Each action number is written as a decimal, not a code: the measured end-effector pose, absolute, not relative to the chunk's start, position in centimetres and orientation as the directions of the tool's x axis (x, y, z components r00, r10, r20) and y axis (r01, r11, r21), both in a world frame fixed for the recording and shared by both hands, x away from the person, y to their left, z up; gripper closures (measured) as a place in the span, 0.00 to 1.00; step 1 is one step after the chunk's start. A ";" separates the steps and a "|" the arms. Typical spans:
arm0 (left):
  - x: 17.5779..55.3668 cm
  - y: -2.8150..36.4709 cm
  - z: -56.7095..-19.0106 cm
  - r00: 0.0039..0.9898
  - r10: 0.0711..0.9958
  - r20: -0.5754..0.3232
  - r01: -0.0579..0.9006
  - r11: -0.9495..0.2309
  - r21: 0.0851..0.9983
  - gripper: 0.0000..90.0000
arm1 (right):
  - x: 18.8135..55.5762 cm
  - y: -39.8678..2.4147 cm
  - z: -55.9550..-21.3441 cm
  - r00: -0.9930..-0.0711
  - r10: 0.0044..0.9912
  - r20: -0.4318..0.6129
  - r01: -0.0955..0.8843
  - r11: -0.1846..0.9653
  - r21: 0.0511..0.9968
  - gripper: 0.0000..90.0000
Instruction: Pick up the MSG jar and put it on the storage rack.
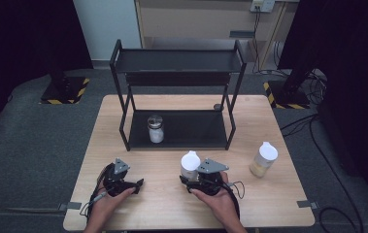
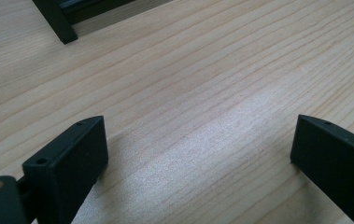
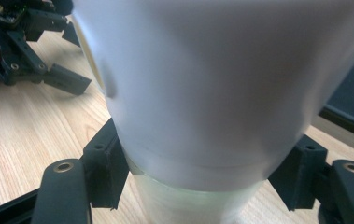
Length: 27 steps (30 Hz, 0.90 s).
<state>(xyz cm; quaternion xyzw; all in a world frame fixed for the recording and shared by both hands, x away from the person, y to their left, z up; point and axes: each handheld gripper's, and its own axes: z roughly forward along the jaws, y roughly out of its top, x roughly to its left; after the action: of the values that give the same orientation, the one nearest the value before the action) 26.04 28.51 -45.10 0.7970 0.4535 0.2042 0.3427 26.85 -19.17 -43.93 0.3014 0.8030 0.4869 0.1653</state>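
Nearest the person, our right gripper (image 1: pixel 197 178) had its fingers (image 3: pixel 103 169) clamped on the white-capped jar (image 1: pixel 190 165), pressing on either side just below the broad white cap, where the clear body begins. The jar stood upright on the bench (image 1: pixel 278 204), its long axis vertical, directly ahead of those fingers and well right of our left gripper (image 1: pixel 135 183); the right hand was therefore the one placed to move it. Our left gripper lay low over bare wood, its fingers (image 2: pixel 69 163) spread wide with nothing between them. We could not make out the held jar's contents, the clear part being blurred.

Further right on the bench, a second white-capped jar (image 1: pixel 263 159) stood apart, holding something pale yellow in its lower part. Beyond both, the black two-tier rack (image 1: pixel 179 97) faced us. On its lower shelf stood a metal-lidded glass jar (image 1: pixel 156 128) filled with white material, toward the left, with free shelf to its right. We judged that any lift toward the rack would run forward and slightly left of the held jar.
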 end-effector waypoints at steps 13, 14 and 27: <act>26.0 28.5 -45.1 0.505 0.863 0.015 0.583 -0.354 0.731 0.03 | 28.2 -18.4 -42.8 -0.761 0.648 0.027 0.319 0.338 0.885 0.35; 26.0 28.5 -45.1 0.505 0.863 0.015 0.583 -0.354 0.732 0.03 | 28.3 -18.3 -42.7 -0.759 0.650 0.031 0.322 0.335 0.885 0.35; 26.0 28.5 -45.1 0.505 0.863 0.015 0.583 -0.354 0.731 0.03 | 30.1 -17.2 -41.6 -0.761 0.649 0.012 0.311 0.348 0.884 0.35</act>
<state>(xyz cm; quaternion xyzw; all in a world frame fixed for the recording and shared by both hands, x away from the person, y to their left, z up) 26.04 28.51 -45.10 0.7970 0.4535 0.2043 0.3425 30.09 -17.16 -41.56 0.2990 0.8025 0.4862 0.1738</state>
